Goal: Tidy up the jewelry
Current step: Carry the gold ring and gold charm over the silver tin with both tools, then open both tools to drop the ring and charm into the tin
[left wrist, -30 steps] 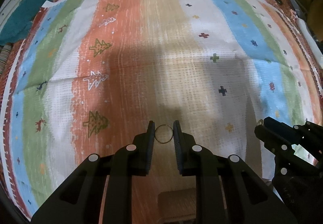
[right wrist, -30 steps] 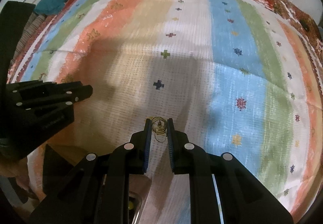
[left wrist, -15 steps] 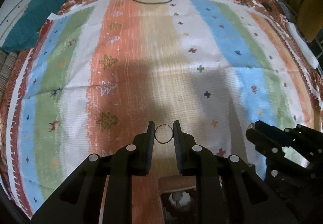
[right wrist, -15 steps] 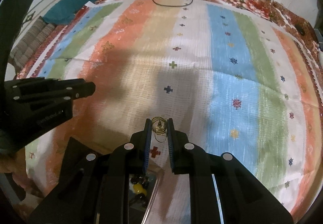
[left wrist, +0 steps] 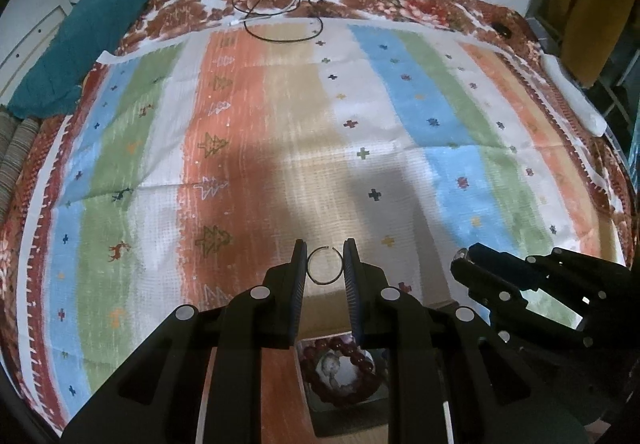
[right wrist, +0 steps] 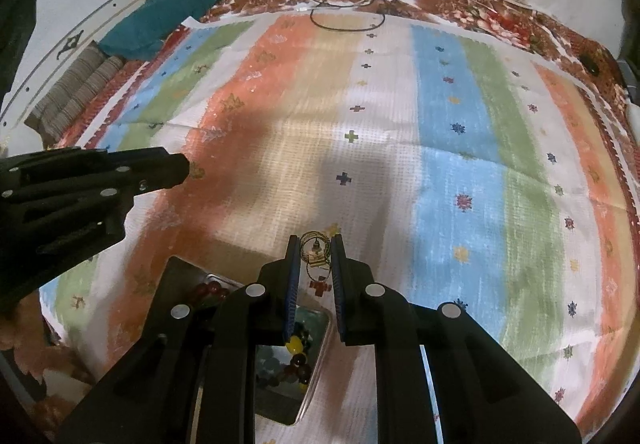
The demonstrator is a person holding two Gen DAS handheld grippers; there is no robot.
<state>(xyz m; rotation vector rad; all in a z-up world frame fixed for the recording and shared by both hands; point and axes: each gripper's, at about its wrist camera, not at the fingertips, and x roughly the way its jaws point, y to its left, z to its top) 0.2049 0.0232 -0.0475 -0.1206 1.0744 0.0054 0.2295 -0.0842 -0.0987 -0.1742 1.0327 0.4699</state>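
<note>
Between the two fingers of the left hand-held gripper point(left wrist: 325, 264): one thin open wire ring point(left wrist: 325, 264), pinched at its sides by the pads, held above the striped cloth point(left wrist: 280, 131). Jaws nearly together, clamped on the ring.

Between the two fingers of the right hand-held gripper point(right wrist: 315, 256): one small gold-coloured jewelry piece point(right wrist: 316, 252), made of wire loops with a small pendant part; exact kind cannot be told. Jaws nearly together, clamped on it.

Below and behind the left gripper's fingers: one shallow tray point(left wrist: 340, 410) on the cloth, holding one bracelet of dark red beads point(left wrist: 340, 368). In the right wrist view the tray point(right wrist: 320, 356) lies under that gripper's fingers, with red, dark and one yellow bead visible inside; bead count cannot be told.

Far ahead of both grippers: one black cable point(left wrist: 280, 23) looped at the cloth's far edge. Ahead to the left: one teal cloth bundle point(left wrist: 80, 43).

Each gripper appears once in the other's view, off to the side, well apart.
</note>
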